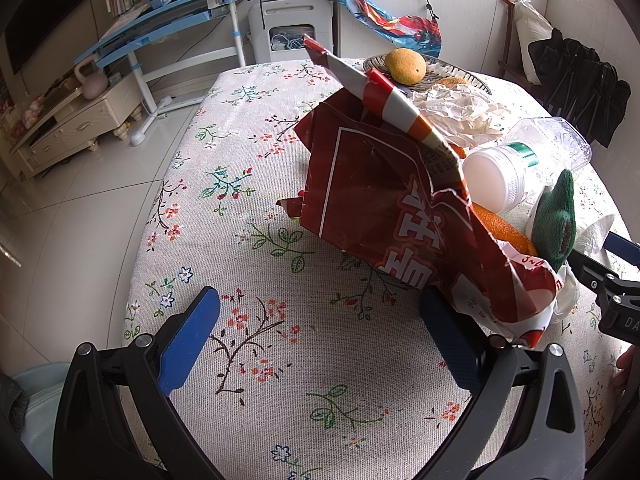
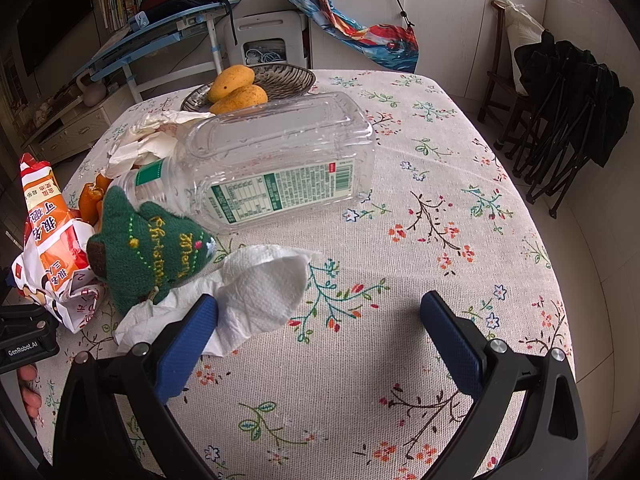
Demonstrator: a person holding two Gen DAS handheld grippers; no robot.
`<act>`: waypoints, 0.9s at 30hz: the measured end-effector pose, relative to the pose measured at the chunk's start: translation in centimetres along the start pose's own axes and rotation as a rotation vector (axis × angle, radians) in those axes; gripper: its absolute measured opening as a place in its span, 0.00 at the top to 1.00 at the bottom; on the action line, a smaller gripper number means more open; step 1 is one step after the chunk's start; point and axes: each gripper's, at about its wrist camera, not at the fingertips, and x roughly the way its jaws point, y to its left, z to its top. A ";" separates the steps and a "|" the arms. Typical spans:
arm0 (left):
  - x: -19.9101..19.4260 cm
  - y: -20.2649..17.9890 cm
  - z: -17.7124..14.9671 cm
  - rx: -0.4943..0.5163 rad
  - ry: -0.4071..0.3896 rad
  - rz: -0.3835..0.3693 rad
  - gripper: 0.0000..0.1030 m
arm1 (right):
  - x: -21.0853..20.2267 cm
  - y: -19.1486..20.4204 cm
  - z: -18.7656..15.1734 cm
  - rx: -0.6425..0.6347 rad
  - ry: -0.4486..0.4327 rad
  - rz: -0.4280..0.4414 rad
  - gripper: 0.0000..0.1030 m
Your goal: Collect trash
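A torn red snack bag (image 1: 384,184) stands crumpled on the floral tablecloth, just ahead of my left gripper (image 1: 320,320), which is open and empty; its right finger sits beside the bag's lower corner. The bag also shows in the right wrist view (image 2: 52,240). A clear plastic bottle (image 2: 280,160) lies on its side. A white paper towel (image 2: 256,292) lies against the left finger of my right gripper (image 2: 320,324), which is open and empty. Crumpled white paper (image 1: 456,112) and orange peel (image 1: 504,232) lie behind the bag.
A green knitted Christmas tree toy (image 2: 148,248) lies between bag and towel. A woven dish (image 2: 280,78) with mangoes (image 2: 232,80) stands at the table's far side. Folded chairs (image 2: 568,120) stand right of the table, a blue desk (image 1: 168,24) beyond on the left.
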 end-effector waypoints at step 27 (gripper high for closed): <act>-5.4 0.7 0.2 -0.140 -0.058 -0.226 0.06 | -2.1 0.7 -0.3 -0.027 -0.065 0.128 0.07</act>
